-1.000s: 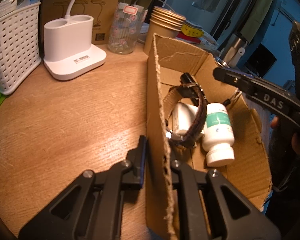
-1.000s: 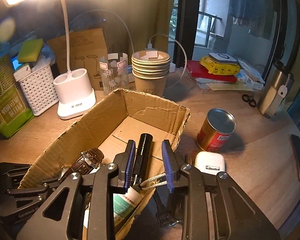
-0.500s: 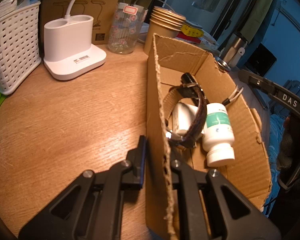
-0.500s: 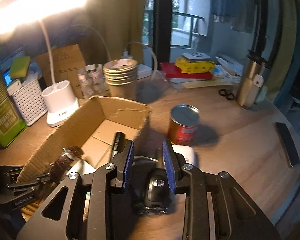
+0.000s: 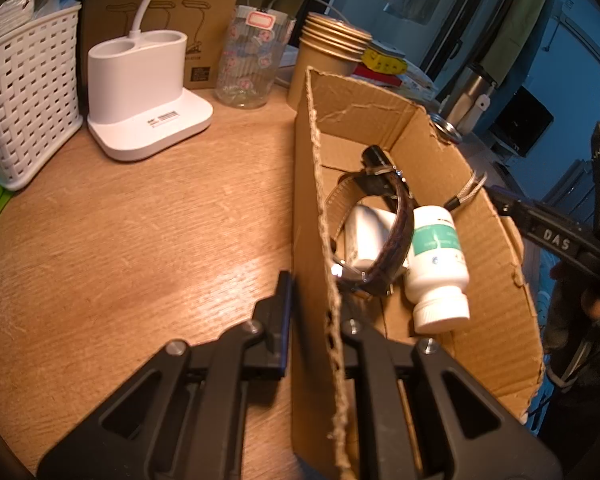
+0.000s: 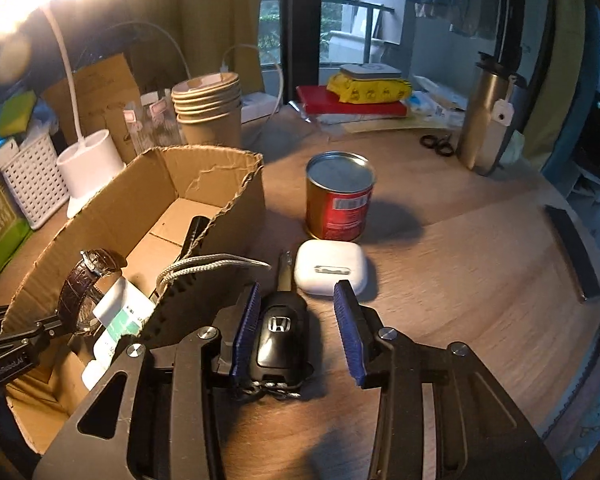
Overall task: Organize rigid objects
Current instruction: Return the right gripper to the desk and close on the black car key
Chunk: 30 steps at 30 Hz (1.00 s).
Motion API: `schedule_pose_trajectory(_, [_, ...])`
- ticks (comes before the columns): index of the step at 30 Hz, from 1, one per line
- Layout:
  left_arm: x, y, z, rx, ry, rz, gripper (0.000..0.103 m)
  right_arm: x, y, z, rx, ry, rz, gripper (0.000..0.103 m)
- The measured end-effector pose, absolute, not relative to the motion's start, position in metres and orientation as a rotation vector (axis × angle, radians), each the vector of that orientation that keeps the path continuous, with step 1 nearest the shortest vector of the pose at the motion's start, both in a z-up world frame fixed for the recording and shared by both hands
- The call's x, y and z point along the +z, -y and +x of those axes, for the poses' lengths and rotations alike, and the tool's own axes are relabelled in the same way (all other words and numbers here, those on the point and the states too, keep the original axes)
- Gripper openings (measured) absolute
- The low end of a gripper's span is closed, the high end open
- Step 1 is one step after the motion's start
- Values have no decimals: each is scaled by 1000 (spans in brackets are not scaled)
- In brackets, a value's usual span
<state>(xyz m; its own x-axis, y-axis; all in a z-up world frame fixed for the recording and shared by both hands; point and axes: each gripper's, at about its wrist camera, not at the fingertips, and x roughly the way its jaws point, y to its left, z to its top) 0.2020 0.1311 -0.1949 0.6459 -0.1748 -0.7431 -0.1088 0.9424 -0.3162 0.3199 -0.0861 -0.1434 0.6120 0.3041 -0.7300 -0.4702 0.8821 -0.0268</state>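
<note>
The car key (image 6: 282, 334) lies on the surface between the wide right tongs (image 6: 298, 330), just outside the cardboard box (image 6: 236, 216); light, hard, smooth plastic, best pinched across its flat sides. The earbud case (image 6: 330, 266) sits just ahead, the red can (image 6: 338, 200) beyond. Left tongs (image 5: 312, 312) clamp the box wall
</note>
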Motion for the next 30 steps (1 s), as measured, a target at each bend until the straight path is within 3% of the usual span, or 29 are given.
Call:
schedule_pose_trajectory(11, [-195, -131, 202, -38, -872, -350, 10, -100, 57, 317, 492, -644, -257, 40])
schedule_pose_trajectory(16, [-195, -131, 202, -38, -872, -350, 10, -96, 20, 296, 583, -601, -403, 41])
schedule_pose_trajectory(30, [-195, -131, 202, -38, -872, -351, 10, -114, 66, 312, 465, -683, -323, 41])
